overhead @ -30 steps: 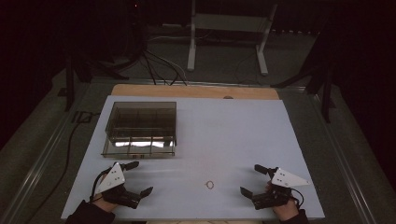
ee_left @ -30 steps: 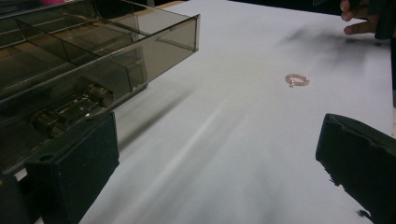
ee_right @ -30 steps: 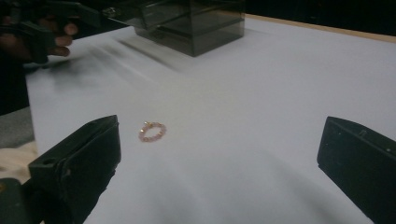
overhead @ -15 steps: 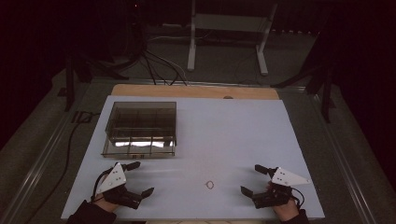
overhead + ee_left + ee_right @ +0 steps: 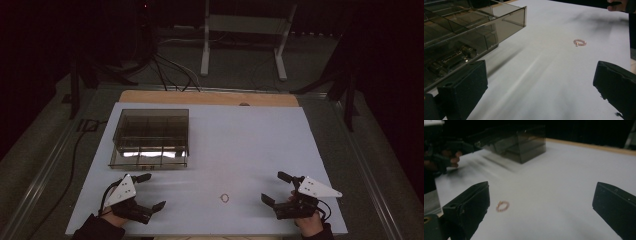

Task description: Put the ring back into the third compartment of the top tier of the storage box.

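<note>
Start position. Left gripper (image 5: 150,192) and right gripper (image 5: 274,188): jaws apart, empty. Small pink beaded ring (image 5: 225,198) lies between them on white table (image 5: 250,145). Smoky clear plastic compartment box (image 5: 150,137) beyond. Likely next: precise pinch on ring.

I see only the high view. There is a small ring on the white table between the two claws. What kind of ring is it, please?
Observer: In the left gripper view, the ring is a loop of small pink beads with one pale bead.
Operator: Is the smoky plastic box empty?
Observer: Not fully. The box has dividers, and something metallic lies in its near compartment; I cannot tell what.
Operator: Are the claws open?
Observer: Yes. The left claw and right claw both stand wide open, holding nothing.
</note>
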